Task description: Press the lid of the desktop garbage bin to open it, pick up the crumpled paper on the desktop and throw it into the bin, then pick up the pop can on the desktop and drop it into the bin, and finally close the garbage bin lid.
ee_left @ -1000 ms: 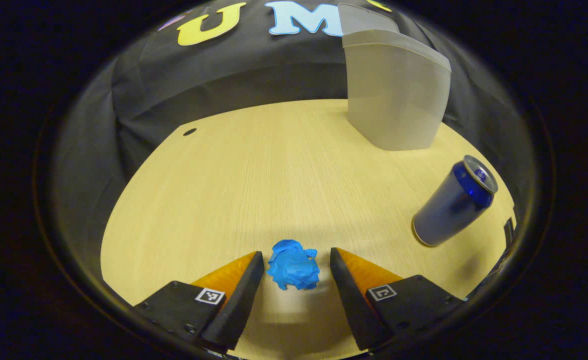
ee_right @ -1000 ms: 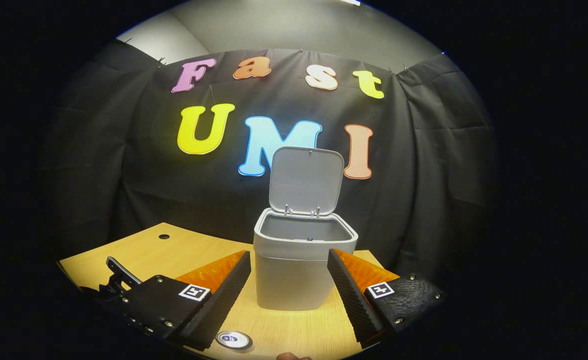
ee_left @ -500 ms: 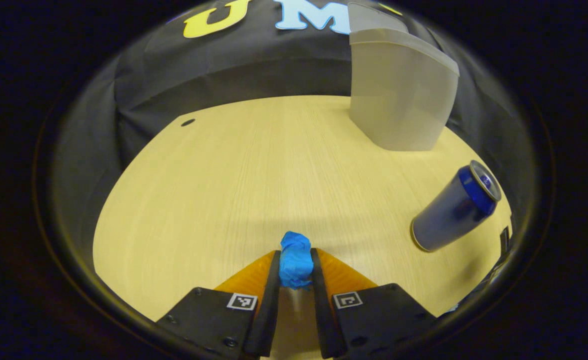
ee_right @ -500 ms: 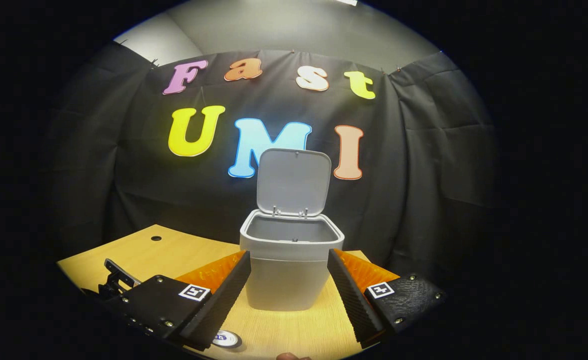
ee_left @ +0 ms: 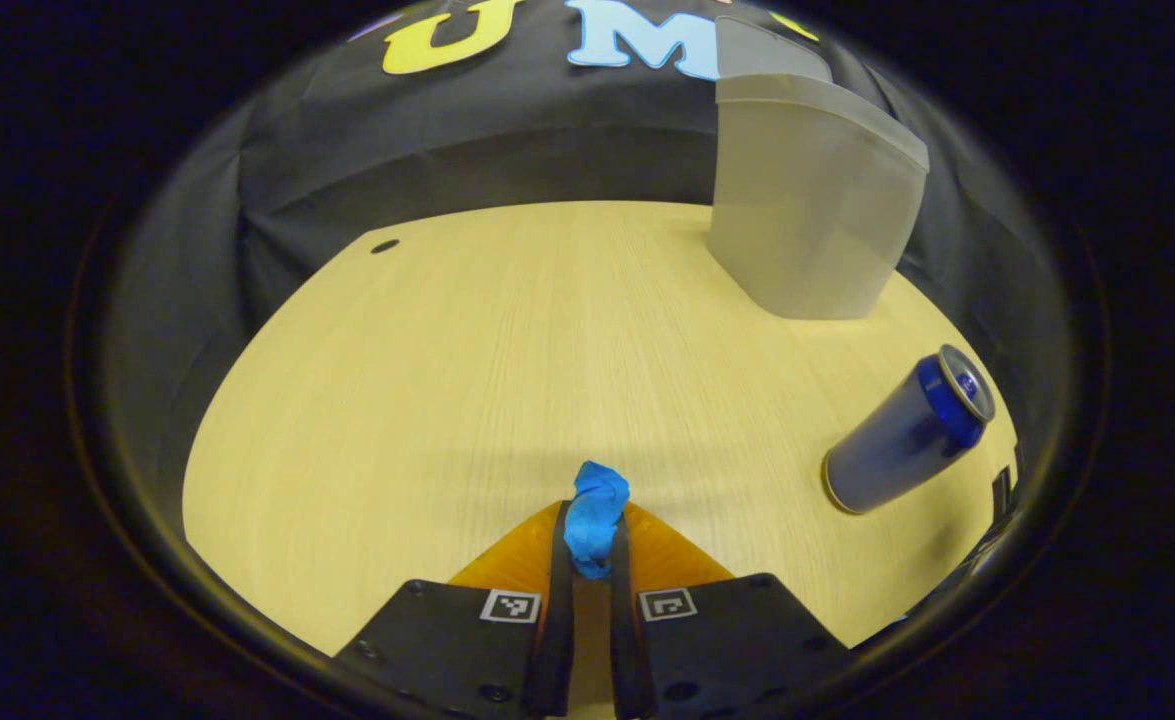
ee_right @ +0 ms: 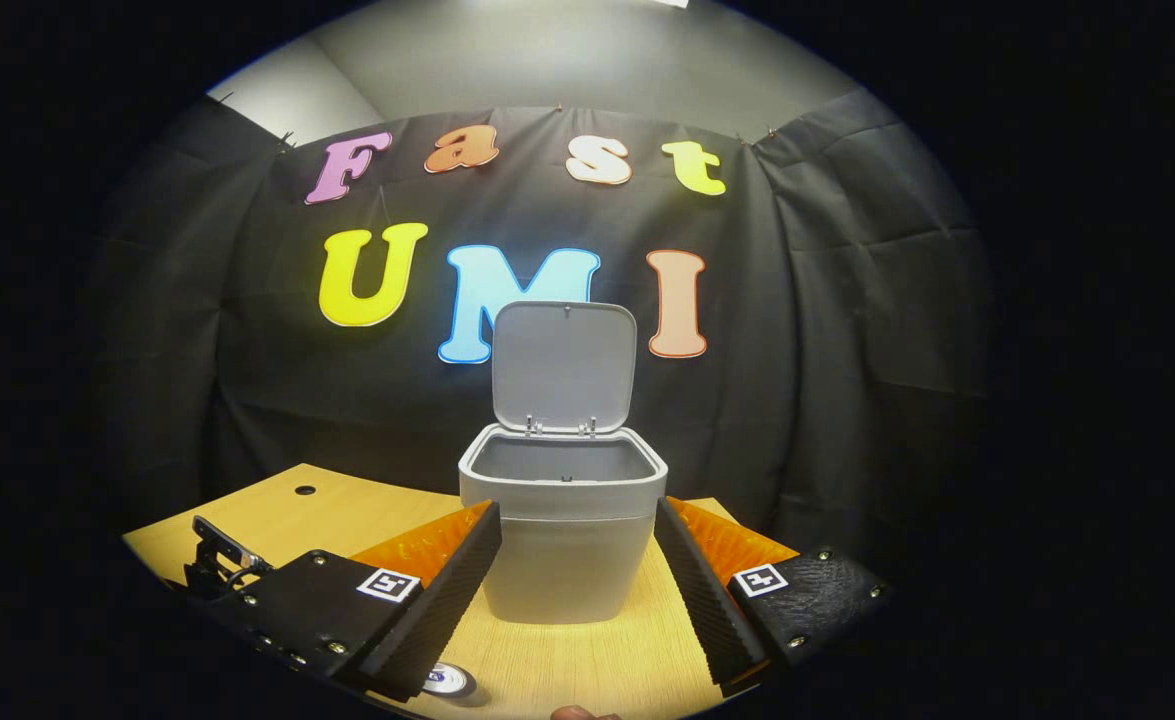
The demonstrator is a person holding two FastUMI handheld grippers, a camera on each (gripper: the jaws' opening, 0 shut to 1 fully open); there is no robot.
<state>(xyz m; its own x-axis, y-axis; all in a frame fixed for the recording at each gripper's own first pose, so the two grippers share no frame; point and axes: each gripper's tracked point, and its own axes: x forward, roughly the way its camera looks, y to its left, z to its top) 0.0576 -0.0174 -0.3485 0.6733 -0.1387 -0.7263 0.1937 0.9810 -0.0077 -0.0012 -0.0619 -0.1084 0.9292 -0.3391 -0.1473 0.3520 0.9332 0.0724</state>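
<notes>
In the left gripper view, a blue crumpled paper (ee_left: 594, 517) is squeezed flat between the fingers of my left gripper (ee_left: 587, 545), which is shut on it low over the wooden desktop (ee_left: 507, 340). A blue pop can (ee_left: 904, 433) stands to the right, and the grey bin (ee_left: 812, 200) rises at the back right. In the right gripper view, the grey bin (ee_right: 559, 535) stands with its lid (ee_right: 563, 366) upright and its inside showing. My right gripper (ee_right: 577, 590) hovers open in front of it, apart from it. The can's top (ee_right: 445, 681) peeks from under the left finger.
A small dark hole (ee_left: 384, 246) marks the desktop's far left corner. The black cloth wall closes off the back. Part of the other gripper's frame (ee_right: 215, 555) shows at the lower left of the right gripper view. Bare wood spreads across the table's left and middle.
My left gripper's fingers closed from wide apart onto the blue paper and squeezed it narrow. The right gripper drifted slightly, so the bin shifted left in its view.
</notes>
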